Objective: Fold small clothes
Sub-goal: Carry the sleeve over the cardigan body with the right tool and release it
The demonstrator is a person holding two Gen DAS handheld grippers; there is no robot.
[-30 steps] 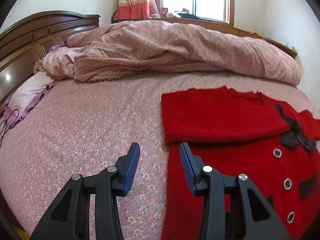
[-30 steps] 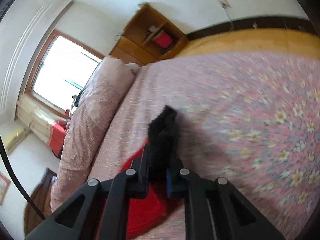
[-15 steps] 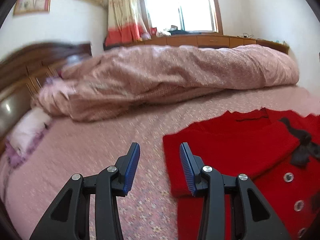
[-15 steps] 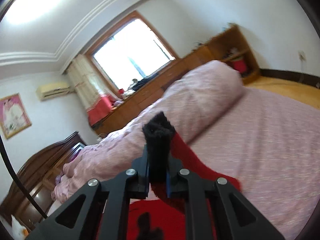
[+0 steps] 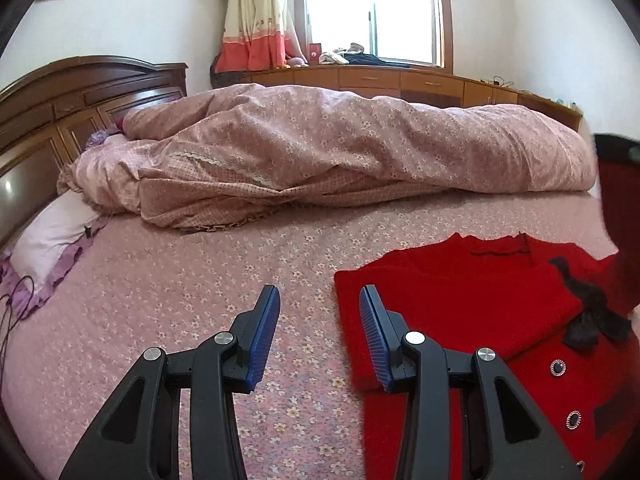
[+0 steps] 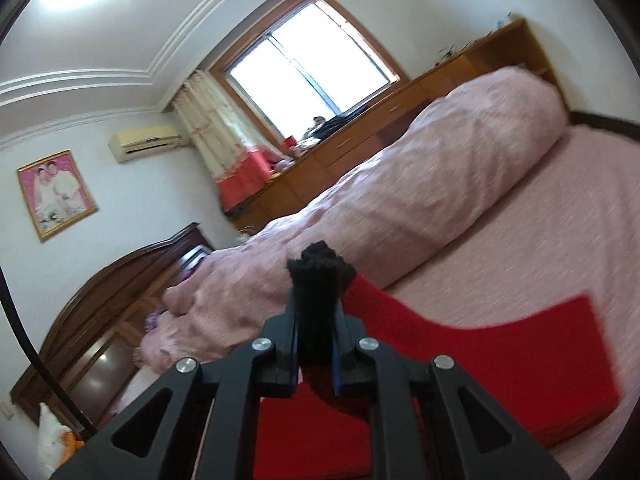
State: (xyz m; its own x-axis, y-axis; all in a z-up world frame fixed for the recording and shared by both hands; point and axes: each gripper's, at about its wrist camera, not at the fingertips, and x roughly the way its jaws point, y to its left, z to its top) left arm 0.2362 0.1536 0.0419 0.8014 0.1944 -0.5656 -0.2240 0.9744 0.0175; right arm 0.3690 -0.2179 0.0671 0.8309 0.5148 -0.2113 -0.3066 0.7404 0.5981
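Note:
A small red knitted cardigan (image 5: 460,300) with a black bow (image 5: 592,316) and shiny buttons lies on the flowered bedsheet (image 5: 180,300), one sleeve folded across its chest. My left gripper (image 5: 320,320) hovers open above the sheet at the cardigan's left edge, nothing between its blue pads. In the right wrist view my right gripper (image 6: 316,320) is shut on the black cuff (image 6: 316,268) of the other red sleeve (image 6: 500,344), lifted above the bed. That raised sleeve (image 5: 620,200) also shows at the left wrist view's right edge.
A rumpled pink duvet (image 5: 340,152) lies across the far half of the bed. A dark wooden headboard (image 5: 60,100) and a lilac pillow (image 5: 52,232) are at the left. Low wooden cabinets (image 5: 400,80) run under the window.
My left gripper has risen and drawn back from the cardigan, still open. My right gripper has swung up and around, lifting the sleeve by its black cuff off the bed.

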